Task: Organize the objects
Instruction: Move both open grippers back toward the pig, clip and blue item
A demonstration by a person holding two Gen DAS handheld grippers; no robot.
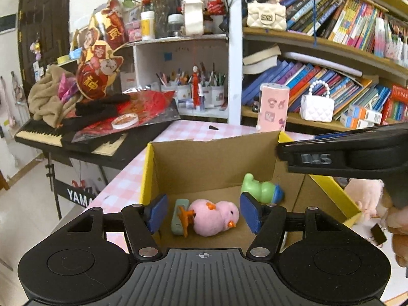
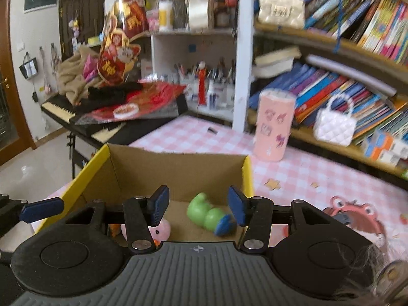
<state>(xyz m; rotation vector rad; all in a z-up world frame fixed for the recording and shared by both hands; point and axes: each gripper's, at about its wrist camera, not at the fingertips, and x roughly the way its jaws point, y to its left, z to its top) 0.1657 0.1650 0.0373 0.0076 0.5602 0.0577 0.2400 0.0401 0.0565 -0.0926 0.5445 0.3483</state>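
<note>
An open cardboard box [image 1: 211, 163] with yellow outer sides stands on the pink checked table. On its floor lie a pink plush chick [image 1: 214, 216] on its side, a green toy figure [image 1: 262, 190] and a flat pale-green item [image 1: 178, 216]. My left gripper [image 1: 204, 213] hangs open above the chick, its blue pads apart from it. My right gripper [image 2: 198, 205] is open over the box [image 2: 178, 170], above the green toy [image 2: 209, 214], holding nothing. The chick [image 2: 162, 229] shows partly behind its left finger. The right gripper's body [image 1: 344, 158] crosses the left wrist view at right.
A pink sticker-covered cylinder [image 2: 274, 127] stands beyond the box. A red crab toy [image 2: 354, 211] lies on the table to the right, and a pink plush [image 1: 367, 196] sits beside the box. A cluttered keyboard [image 1: 84, 132] is at left, bookshelves [image 1: 318, 89] behind.
</note>
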